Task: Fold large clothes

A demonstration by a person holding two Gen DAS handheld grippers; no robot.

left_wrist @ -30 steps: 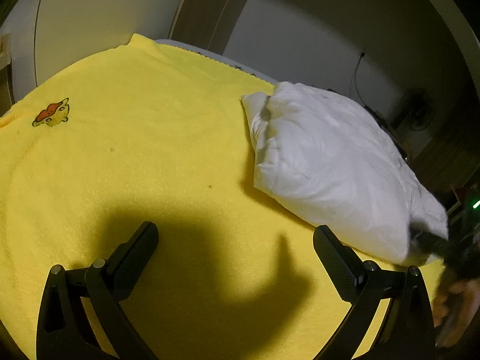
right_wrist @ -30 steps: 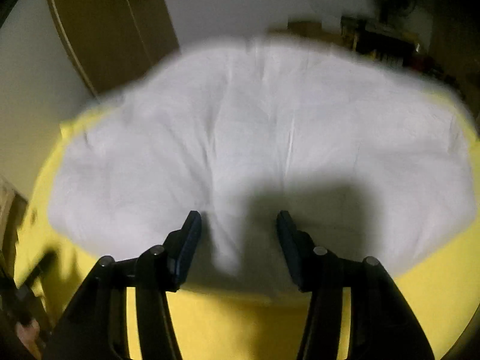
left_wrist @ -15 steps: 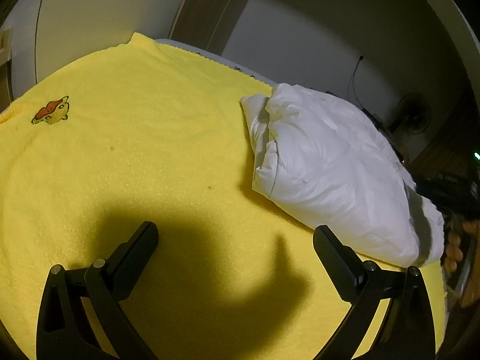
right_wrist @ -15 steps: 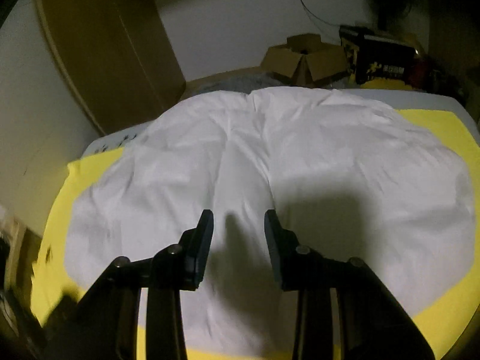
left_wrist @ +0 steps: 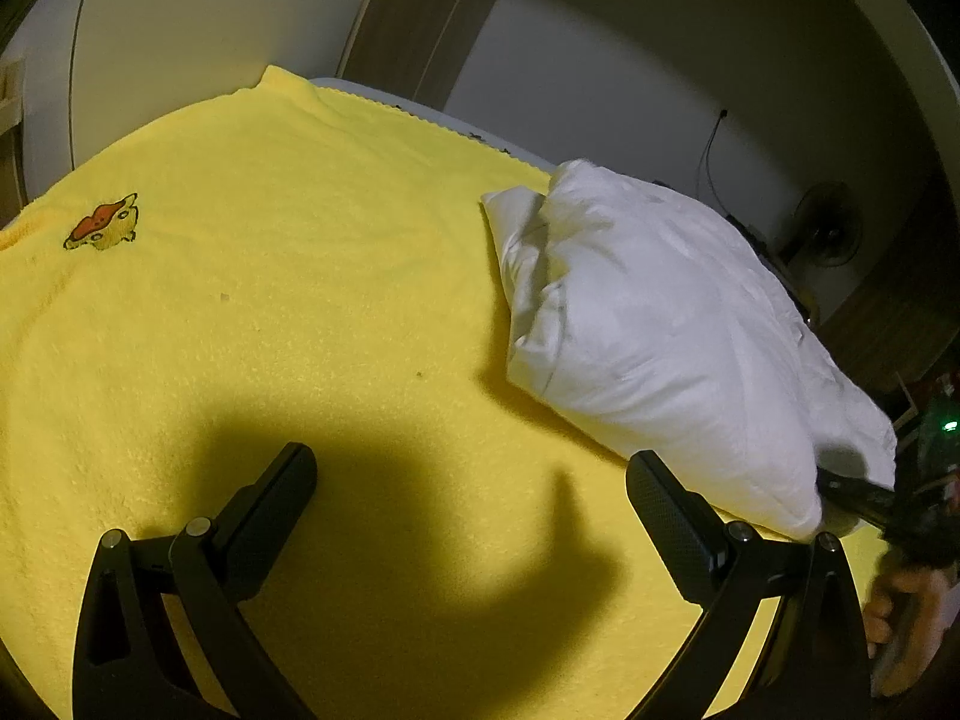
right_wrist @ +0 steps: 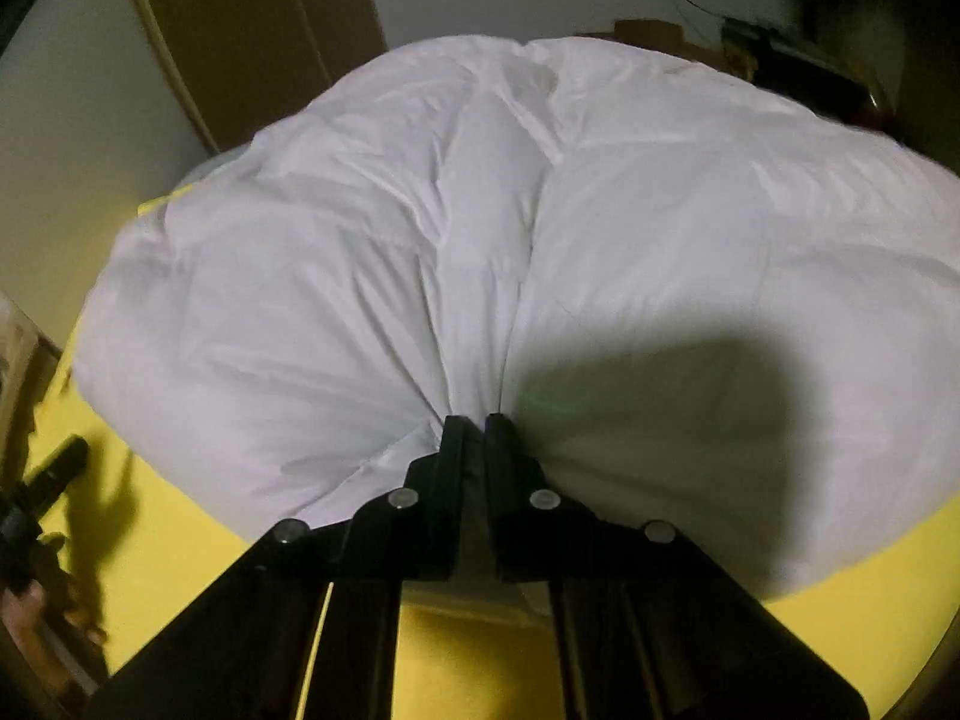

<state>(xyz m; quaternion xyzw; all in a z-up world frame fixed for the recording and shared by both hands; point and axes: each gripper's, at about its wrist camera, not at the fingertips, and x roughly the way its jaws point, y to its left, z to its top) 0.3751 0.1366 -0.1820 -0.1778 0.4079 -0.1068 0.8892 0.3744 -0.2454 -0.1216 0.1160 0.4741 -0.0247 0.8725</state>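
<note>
White padded garment (right_wrist: 510,252) pinched between right tongs (right_wrist: 474,420)

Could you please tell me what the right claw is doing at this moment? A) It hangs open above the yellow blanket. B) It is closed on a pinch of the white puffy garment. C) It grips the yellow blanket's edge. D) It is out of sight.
B: the right claw has just closed, and fabric of the white puffy garment bunches into creases between its shut tips.

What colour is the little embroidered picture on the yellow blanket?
The small embroidered animal motif is orange-red and yellow with dark outlines, best seen in the left wrist view.
</note>
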